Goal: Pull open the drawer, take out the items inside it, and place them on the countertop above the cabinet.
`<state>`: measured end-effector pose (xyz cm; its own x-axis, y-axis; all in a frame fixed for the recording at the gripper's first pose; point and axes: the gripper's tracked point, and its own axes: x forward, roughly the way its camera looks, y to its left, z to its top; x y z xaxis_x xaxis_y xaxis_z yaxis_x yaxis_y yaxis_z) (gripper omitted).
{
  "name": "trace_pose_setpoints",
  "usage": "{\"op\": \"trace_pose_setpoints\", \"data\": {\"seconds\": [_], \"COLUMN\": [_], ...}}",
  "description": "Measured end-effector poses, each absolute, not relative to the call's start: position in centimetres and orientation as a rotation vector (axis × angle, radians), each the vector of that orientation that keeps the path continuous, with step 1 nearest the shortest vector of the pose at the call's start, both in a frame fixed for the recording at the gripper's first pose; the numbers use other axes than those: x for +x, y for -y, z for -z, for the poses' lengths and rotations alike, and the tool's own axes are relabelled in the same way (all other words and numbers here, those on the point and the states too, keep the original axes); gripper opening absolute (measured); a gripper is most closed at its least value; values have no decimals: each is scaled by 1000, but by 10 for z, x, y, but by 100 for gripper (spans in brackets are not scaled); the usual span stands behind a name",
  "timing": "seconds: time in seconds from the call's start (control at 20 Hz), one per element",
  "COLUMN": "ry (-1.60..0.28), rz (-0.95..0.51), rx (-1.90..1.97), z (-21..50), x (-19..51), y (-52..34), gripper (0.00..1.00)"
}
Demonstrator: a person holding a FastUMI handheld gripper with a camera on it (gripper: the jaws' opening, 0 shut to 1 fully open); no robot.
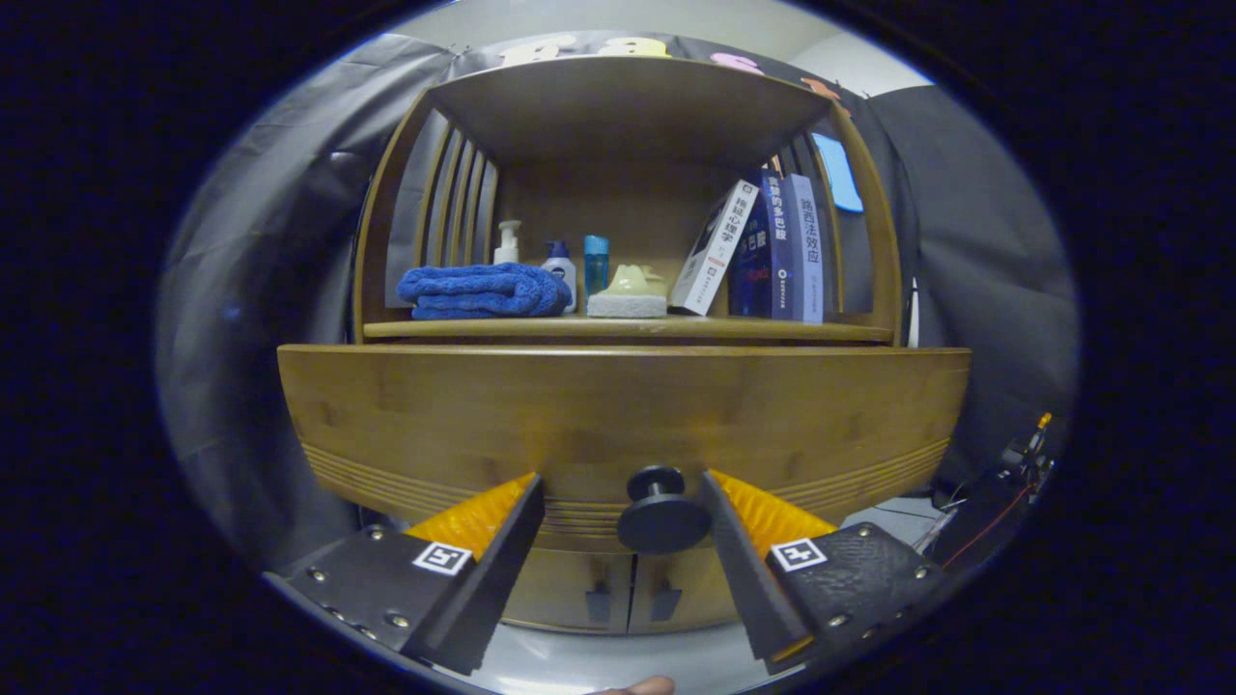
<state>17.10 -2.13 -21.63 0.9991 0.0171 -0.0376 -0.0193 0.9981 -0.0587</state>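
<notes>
**Gripper at the drawer knob, fingers apart**

Nearest the camera, a sliver of the person's hand [645, 685] shows beneath the gripper [623, 492], low and centred behind the two fingers. The gripper is held level and pointed squarely at the cabinet front. Its fingers stand apart, one on either side of a wide gap, and press on nothing. The round dark knob [662, 516] sits within that gap, close against the inner face of the right finger and well clear of the left one; whether the right finger actually touches it cannot be told.

Just ahead of the fingertips, the knob projects from the wooden drawer front [623, 420], a broad panel with grooved lines along its lower edge. Below the drawer, between the fingers, two cabinet doors [628, 589] meet at a central seam.

Beyond and above the drawer lies the countertop [628, 329], forming the floor of an open shelf. On it, from the left finger's side to the right's: a folded blue towel [483, 291], a white pump bottle [507, 243], a blue-capped bottle [559, 265], a light blue container [596, 263], a pale sponge [629, 293], and several leaning books [768, 251].
</notes>
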Motion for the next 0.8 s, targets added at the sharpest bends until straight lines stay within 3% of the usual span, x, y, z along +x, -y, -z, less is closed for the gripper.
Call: {"op": "trace_pose_setpoints", "data": {"seconds": [0.8], "ry": [-78], "rz": [-17], "rx": [-58], "z": [206], "x": [243], "y": [17], "gripper": [98]}}
